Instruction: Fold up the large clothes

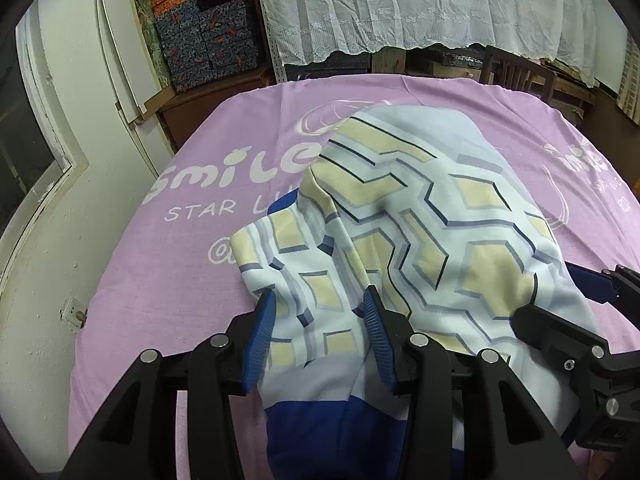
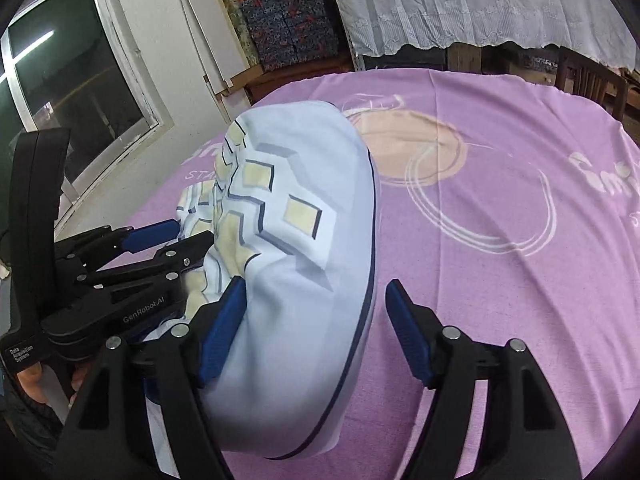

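A light blue cloth point(image 1: 420, 200) with yellow and navy zigzag print and a dark blue part lies bunched on the purple "smile" sheet point(image 1: 180, 280). In the left wrist view it runs between the blue pads of my left gripper point(image 1: 320, 296), whose jaws stand apart without visibly squeezing it. It also drapes over my right gripper point(image 1: 556, 296) at the right edge. In the right wrist view the cloth point(image 2: 288, 184) billows up against the left pad of my right gripper point(image 2: 316, 286). That gripper is open, with a gap to its right pad. My left gripper point(image 2: 188, 236) is at the cloth's left side.
The purple sheet point(image 2: 500, 280) covers the whole table. A white wall and a window point(image 2: 80, 80) are to the left. Stacked patterned boxes point(image 1: 208, 44), a lace curtain point(image 1: 420, 8) and a wooden chair point(image 1: 516, 68) stand behind. A hand point(image 2: 32, 380) holds the left gripper.
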A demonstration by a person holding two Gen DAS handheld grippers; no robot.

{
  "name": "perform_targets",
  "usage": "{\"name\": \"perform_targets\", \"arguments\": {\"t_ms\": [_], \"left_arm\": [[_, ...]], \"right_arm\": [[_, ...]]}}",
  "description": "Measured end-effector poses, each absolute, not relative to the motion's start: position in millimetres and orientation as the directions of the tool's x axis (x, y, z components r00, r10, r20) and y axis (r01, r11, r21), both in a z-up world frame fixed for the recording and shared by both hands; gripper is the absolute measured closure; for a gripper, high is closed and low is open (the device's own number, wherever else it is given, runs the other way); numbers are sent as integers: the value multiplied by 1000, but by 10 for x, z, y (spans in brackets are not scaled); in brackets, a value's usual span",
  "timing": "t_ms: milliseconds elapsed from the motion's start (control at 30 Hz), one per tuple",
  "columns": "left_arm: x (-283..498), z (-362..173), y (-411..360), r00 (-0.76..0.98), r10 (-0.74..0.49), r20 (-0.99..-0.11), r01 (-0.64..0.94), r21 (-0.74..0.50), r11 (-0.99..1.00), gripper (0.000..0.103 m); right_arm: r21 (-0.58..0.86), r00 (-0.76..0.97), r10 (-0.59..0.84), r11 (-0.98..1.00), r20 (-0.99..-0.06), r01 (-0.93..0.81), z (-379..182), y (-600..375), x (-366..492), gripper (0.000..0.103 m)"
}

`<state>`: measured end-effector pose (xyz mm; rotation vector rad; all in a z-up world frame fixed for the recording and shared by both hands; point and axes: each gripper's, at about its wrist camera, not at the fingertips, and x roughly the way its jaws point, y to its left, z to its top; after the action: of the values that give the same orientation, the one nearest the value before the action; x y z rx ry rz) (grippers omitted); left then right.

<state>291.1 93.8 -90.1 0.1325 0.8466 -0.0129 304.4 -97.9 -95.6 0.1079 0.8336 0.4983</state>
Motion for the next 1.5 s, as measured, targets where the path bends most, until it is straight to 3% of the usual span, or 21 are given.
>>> {"name": "perform_targets", "arguments": {"t_ms": [200,533,633,733,833,900,1000,1133,1233,1500], "left_arm": [[2865,-833,919,680,37,-732,68,113,991,59],[2850,-767,932,695,7,-719,80,87,993,55],[2952,-808,1112,660,-32,-750,49,1,999,42],[3058,-889,1304,607,-127,-785,34,-134,990,36],[3075,-880,1409,594,-183,-783,27,-208,978,36],[3048,-817,1519,608,-215,-764,18,-258,966,33],[3004,-758,1766,628,-274,-728,-16,-364,931,18],[3074,-857,1987,577,-422,-700,-31,-535,844,17],[3140,-973,1847,521,-446,-728,-13,-529,848,17],[3123,-1060,1515,484,-490,-725,67,-527,847,19]], "right_arm": [[347,560,507,861,-655,-373,-902,-1077,3014,35],[307,625,503,863,-598,-400,-464,-900,3096,41],[284,611,498,863,-615,-418,-453,-768,3195,41],[265,587,436,896,-683,-358,-722,-754,3404,40],[263,595,433,898,-677,-353,-838,-836,3414,36],[319,573,477,877,-666,-358,-833,-923,3425,35],[449,542,567,823,-620,-347,-825,-1156,3466,23],[632,476,692,709,-542,-313,-850,-1457,3552,15],[734,422,759,627,-497,-263,-973,-1587,3628,14],[746,261,792,609,-553,-270,-1261,-1206,3612,9]]}}
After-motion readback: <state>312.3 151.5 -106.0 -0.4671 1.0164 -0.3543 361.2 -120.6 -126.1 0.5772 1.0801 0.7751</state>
